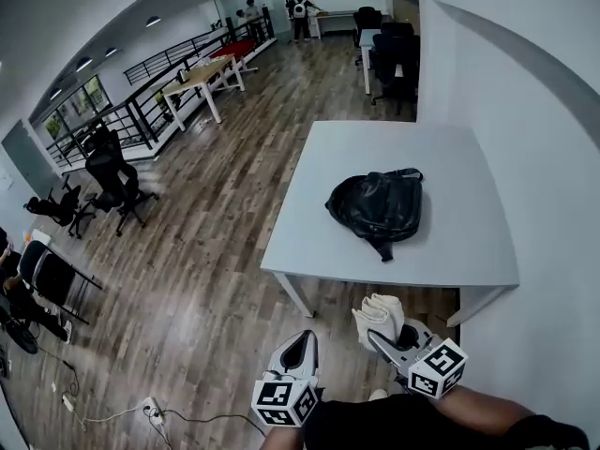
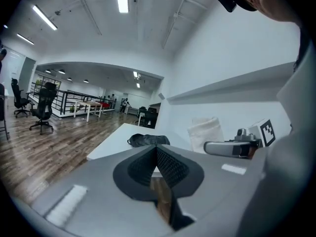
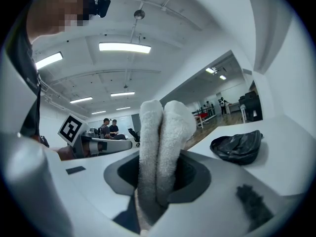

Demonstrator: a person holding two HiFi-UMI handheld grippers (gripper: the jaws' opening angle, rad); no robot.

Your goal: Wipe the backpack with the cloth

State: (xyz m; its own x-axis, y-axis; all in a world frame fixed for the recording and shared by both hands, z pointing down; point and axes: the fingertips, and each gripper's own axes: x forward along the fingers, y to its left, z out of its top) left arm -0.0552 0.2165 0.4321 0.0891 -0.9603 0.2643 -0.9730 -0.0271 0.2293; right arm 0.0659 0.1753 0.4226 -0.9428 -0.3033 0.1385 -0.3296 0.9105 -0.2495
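Jaws — right gripper [image 1: 386, 342] clamps cloth [image 3: 160, 142] | left gripper [image 2: 157, 154] closed | backpack [image 1: 377, 206] on table [image 1: 375, 148]

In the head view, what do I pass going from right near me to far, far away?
First the cloth in the right tool → table → backpack → black chairs → people.

No words, numbers, brand names or signs can be read anywhere. Only black-and-white square marker patterns are seen, one set on the white cube [image 1: 284, 401] of the left tongs [image 1: 302, 350], another on the white cube [image 1: 437, 367] of the right tongs [image 1: 382, 334]; no letters or digits are borne by them.
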